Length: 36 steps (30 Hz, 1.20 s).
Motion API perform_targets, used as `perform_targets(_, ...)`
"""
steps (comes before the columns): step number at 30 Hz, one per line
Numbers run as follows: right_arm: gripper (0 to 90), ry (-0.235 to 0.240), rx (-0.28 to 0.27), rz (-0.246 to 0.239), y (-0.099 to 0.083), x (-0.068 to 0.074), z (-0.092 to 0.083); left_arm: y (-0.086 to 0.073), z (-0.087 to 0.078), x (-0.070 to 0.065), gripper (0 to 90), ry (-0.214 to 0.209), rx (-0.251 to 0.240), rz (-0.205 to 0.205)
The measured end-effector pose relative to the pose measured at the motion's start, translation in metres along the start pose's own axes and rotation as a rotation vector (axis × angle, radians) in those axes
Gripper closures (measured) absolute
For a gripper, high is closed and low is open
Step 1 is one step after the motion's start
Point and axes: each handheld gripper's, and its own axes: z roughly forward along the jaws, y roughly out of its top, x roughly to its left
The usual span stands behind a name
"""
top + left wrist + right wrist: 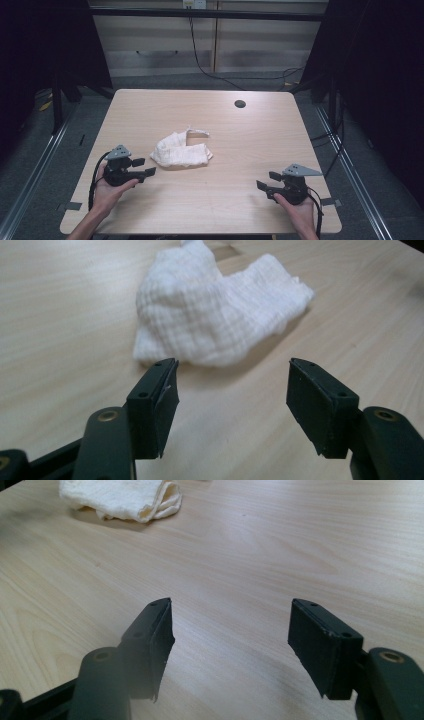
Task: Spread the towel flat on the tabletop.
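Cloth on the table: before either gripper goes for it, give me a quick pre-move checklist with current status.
1. Cloth lies free on the table, nothing on it: ok.
2. Left gripper jaws open, empty, facing the cloth: ok.
3. Right gripper jaws open, empty: ok.
4. Left gripper close to the cloth, not touching: ok.
5. Right gripper within easy reach of the cloth: not ok, it sits well apart.
6. Which cloth edge or corner is free to pinch: cannot tell, it is crumpled.

White waffle-textured cotton cloth [215, 315] on smooth, matt pale wood-grain table [65, 300]; matt black plastic left claw [232, 400]
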Motion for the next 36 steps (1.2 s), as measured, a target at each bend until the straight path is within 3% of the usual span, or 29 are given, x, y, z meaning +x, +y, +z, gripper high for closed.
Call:
perform_targets(2,34.4,0.002,0.008,-0.004,0.000,0.000,0.001,0.010,0.006,0.003,32.1,0.032,-0.007,-0.008)
perform_targets(8,33.6,-0.014,0.001,-0.007,0.000,0.003,0.000,0.026,0.025,0.009,29.4,0.038,0.016,0.003)
perform_targets(12,32.8,-0.008,0.017,-0.002,-0.001,0.001,0.002,0.028,0.036,0.017,36.0,0.039,-0.006,-0.024)
perform_targets(16,32.4,-0.001,0.025,0.002,-0.001,0.001,0.005,0.019,0.051,0.022,38.9,0.030,0.039,-0.030)
perform_targets(18,32.4,0.001,0.025,0.004,-0.002,0.001,0.005,0.016,0.056,0.021,41.6,0.020,0.055,-0.015)
perform_targets(21,32.2,0.007,0.032,-0.004,-0.003,0.002,0.005,0.014,0.060,0.020,54.6,0.020,0.089,0.027)
perform_targets(23,32.2,0.008,0.038,-0.007,-0.003,0.003,0.006,0.012,0.063,0.020,61.2,0.019,0.090,0.025)
perform_targets(27,31.7,0.007,0.049,-0.019,-0.004,0.005,0.006,0.010,0.067,0.016,70.1,0.010,0.112,0.062)
perform_targets(33,31.2,0.004,0.053,-0.023,-0.004,0.006,0.006,0.007,0.067,0.012,75.6,-0.007,0.112,0.066)
perform_targets(36,31.1,0.002,0.057,-0.029,-0.005,0.006,0.005,0.002,0.065,0.001,75.6,-0.014,0.118,0.096)
